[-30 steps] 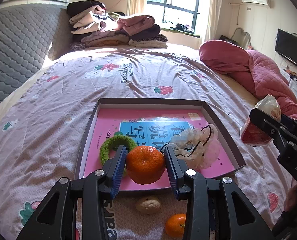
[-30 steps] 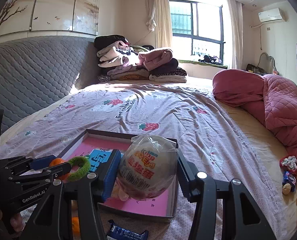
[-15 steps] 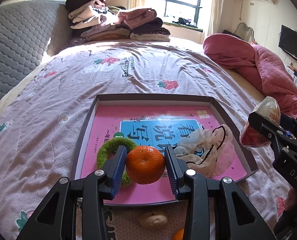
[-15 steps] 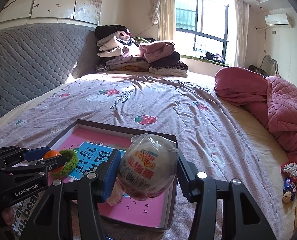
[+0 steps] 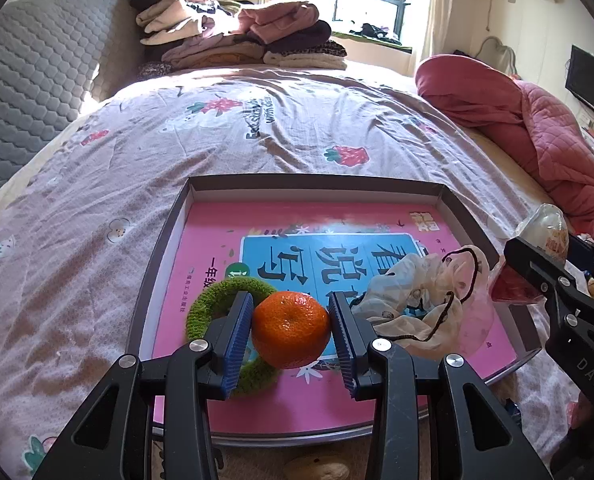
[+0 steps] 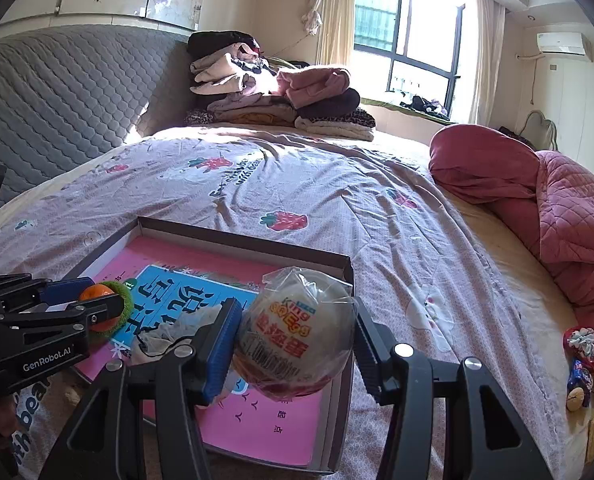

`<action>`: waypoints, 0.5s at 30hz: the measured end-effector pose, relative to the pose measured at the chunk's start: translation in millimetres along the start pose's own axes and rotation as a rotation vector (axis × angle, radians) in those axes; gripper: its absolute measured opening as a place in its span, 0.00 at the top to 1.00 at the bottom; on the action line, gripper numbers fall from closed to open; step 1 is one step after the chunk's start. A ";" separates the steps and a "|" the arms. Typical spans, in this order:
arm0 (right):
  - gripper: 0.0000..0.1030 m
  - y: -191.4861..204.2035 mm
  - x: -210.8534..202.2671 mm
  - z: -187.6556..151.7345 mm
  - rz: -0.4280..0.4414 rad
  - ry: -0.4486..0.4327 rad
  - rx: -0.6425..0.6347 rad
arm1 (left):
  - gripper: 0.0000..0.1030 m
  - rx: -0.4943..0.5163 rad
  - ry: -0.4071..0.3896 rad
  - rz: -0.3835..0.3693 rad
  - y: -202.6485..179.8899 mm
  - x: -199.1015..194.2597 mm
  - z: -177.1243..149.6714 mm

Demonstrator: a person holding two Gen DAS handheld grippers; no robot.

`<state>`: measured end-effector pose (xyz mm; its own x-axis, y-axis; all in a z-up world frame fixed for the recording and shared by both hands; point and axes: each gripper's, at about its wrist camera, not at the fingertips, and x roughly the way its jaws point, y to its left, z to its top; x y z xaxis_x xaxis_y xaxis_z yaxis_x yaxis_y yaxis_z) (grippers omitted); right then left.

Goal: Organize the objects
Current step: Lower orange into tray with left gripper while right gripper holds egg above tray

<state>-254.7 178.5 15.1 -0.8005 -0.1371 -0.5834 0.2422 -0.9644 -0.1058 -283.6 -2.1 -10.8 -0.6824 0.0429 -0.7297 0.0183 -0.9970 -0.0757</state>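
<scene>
Meanwhile, your left gripper point(image 5: 291, 334) has its blue-padded fingers point(image 5: 239, 338) clamped on a mandarin orange point(image 5: 291, 334), holding it above the near part of a shallow grey box point(image 5: 317, 182) that lies on the strawberry-print bedspread point(image 5: 257, 128). Inside the box, a pink book with a blue title panel point(image 5: 337, 256) covers the floor; a green knitted ring point(image 5: 217, 300) rests on it at about nine o'clock from the orange, partly behind the left finger, and a crumpled pale fabric pouch with a dark drawstring point(image 5: 425, 300) sits at three o'clock. Your right gripper point(image 6: 293, 344) is closed on a plastic-wrapped toy egg with a colourful label point(image 6: 293, 332), both pads pressing its sides, and it hangs over the box's right-hand near corner; in the left wrist view that gripper enters at four o'clock with the wrapped egg at its tip. On the bedspread just in front of the box, at six o'clock in the left view, a walnut point(image 5: 323, 470) shows between the gripper's arms. At twelve o'clock a pile of folded clothes point(image 6: 273, 92) stands by the quilted grey headboard point(image 6: 69, 96), and a rolled pink quilt point(image 6: 537, 200) lies at two o'clock. Small wrapped snacks point(image 6: 581, 364) cluster at the bed's right edge, at four o'clock.
</scene>
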 end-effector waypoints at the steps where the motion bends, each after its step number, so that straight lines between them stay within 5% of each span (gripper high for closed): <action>1: 0.48 0.1 1.5 -0.5 0.002 0.005 -0.002 | 0.61 0.002 0.000 0.001 -0.5 1.0 0.3; 15: 0.48 11.2 32.9 -18.2 0.014 0.137 -0.071 | 0.61 0.066 0.019 -0.022 -14.9 9.8 -5.2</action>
<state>-268.3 167.3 -20.0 -0.7159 -0.1139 -0.6888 0.2952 -0.9434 -0.1509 -286.7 13.5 -20.4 -0.6681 0.0657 -0.7412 -0.0455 -0.9978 -0.0475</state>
